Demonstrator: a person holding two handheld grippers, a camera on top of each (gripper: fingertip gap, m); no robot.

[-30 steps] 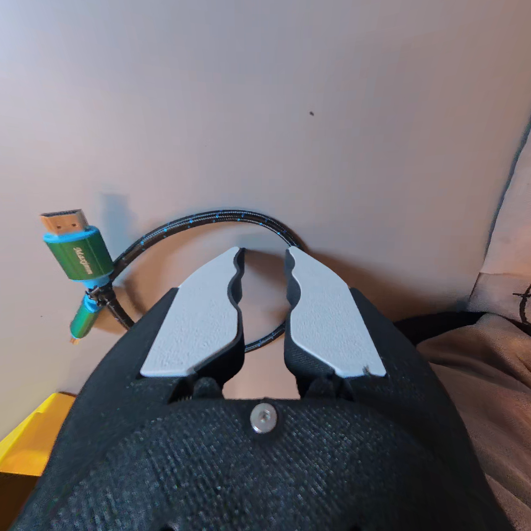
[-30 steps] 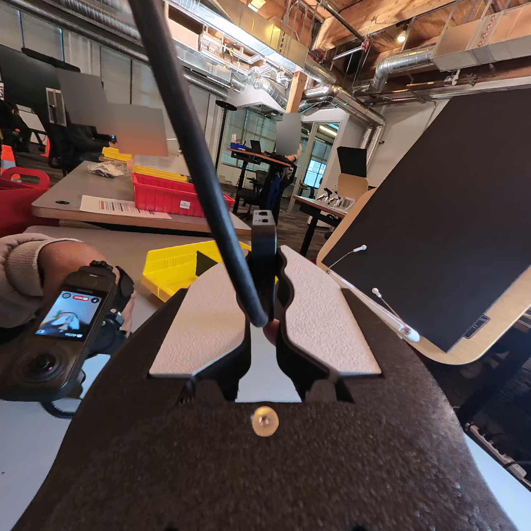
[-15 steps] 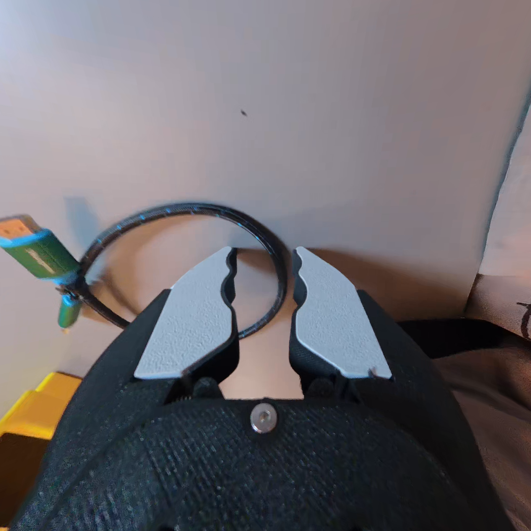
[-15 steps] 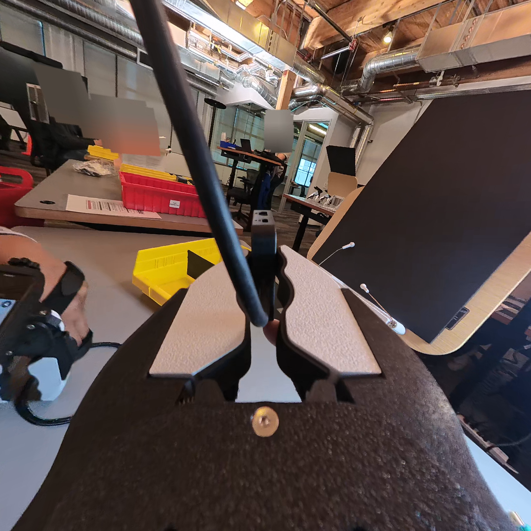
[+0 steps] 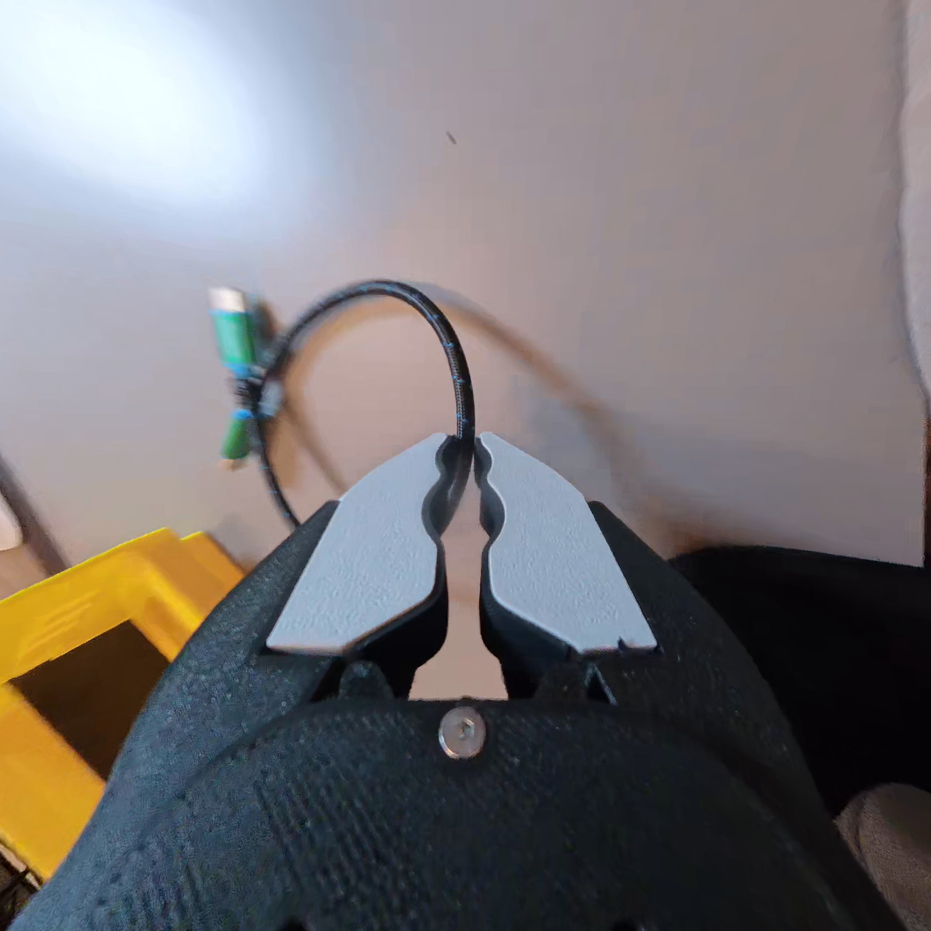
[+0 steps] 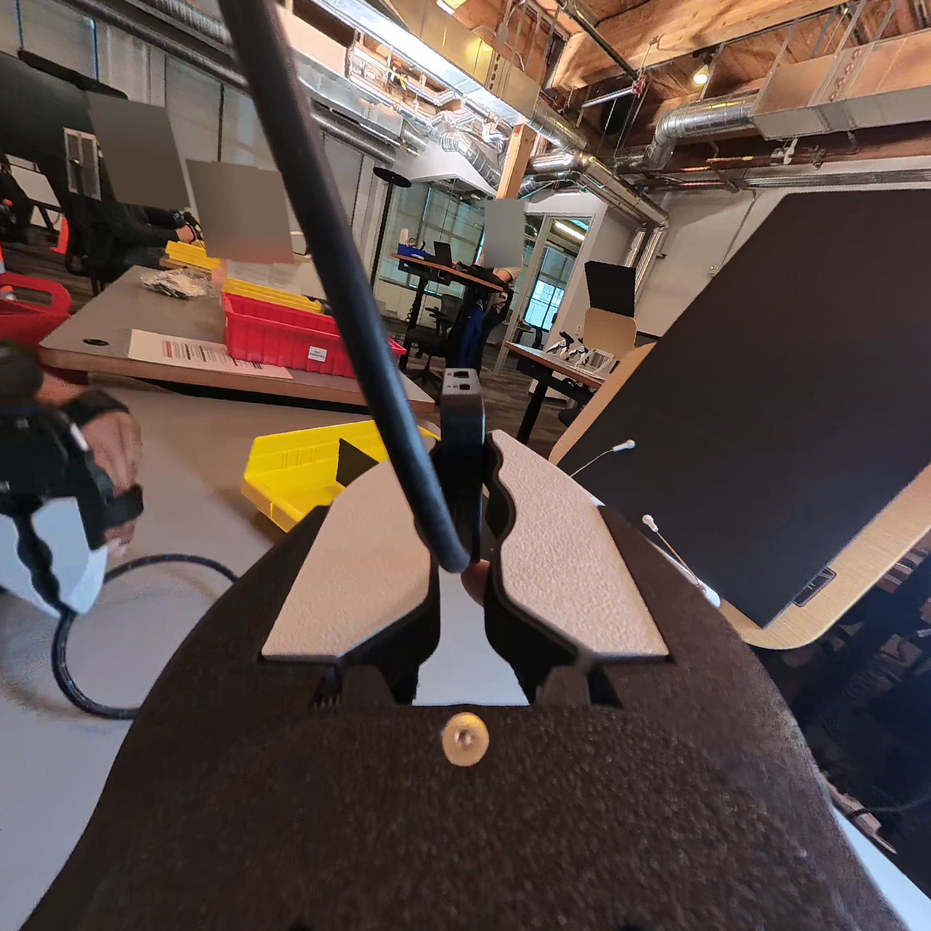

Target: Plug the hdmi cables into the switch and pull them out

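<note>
In the left wrist view my left gripper (image 5: 462, 439) is shut on a black braided HDMI cable (image 5: 456, 362) at its fingertips. The cable loops up and left to two green plugs (image 5: 233, 347), blurred, just above the grey table (image 5: 655, 252). In the right wrist view my right gripper (image 6: 463, 448) is shut on a small black switch (image 6: 461, 418), held upright with its ports at the top. A thick black cable (image 6: 322, 252) runs from the switch up and to the left. The left gripper (image 6: 65, 569) shows at the far left, low over the table, on the braided cable (image 6: 101, 705).
A yellow bin (image 5: 101, 604) sits at the left of the table; it also shows in the right wrist view (image 6: 302, 468). A black board (image 6: 755, 403) leans at the right. Red bins (image 6: 282, 337) stand on another table behind. A pale sleeve (image 5: 917, 201) is at the right edge. Spacing between my two grippers at the tips: around 35 centimetres.
My left gripper has closed on the braided cable loop and shifted; the green plugs have swung toward the middle. My right gripper still holds the switch, tilted slightly.
</note>
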